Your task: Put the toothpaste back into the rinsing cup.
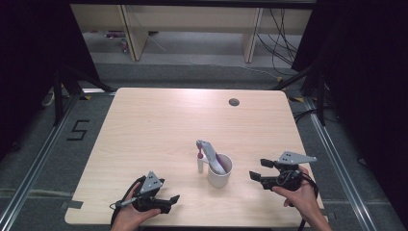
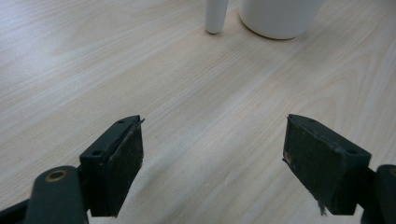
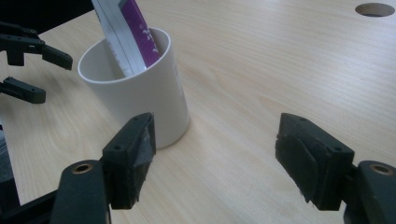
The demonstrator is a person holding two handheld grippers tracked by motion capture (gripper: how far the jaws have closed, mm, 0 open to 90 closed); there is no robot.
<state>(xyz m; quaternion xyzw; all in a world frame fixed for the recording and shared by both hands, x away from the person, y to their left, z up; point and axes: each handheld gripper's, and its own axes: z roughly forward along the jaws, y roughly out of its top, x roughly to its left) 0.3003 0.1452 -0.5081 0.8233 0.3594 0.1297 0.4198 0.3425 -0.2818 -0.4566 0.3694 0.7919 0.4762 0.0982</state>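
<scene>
Left gripper: my black two-jaw left gripper [image 1: 166, 201] sits nearest the high view's bottom edge, held in the person's left hand [image 1: 132, 216] above the front-left part of the table. Its jaws stand spread wide with nothing between them; in the left gripper view [image 2: 212, 161] bare wood shows in the gap.

Right gripper: my black two-jaw right gripper [image 1: 257, 169] is held in the person's right hand [image 1: 300, 192] at the front right, its jaws pointing left toward the cup. They are spread apart and pinch nothing. In the right gripper view [image 3: 215, 156] the left jaw lies just in front of the cup's wall; I cannot tell whether it touches.

Cup: a white cylindrical plastic cup [image 1: 220, 172] stands upright between the two grippers, closer to the right one [image 3: 140, 95]. Its base shows at the top of the left gripper view [image 2: 280, 18].

Tube: a white-and-purple squeezable tube [image 1: 211, 156] leans inside the cup, its grey flat end sticking up and to the left beyond the rim [image 3: 128, 35].

Small bottle: a slim white stick-shaped container with a reddish top [image 1: 200, 161] stands upright just left of the cup, apart from it [image 2: 215, 16].

Table: a pale wooden tabletop with rounded corners [image 1: 159, 125] carries a round cable hole [image 1: 234, 102] near its far edge [image 3: 374, 9].
</scene>
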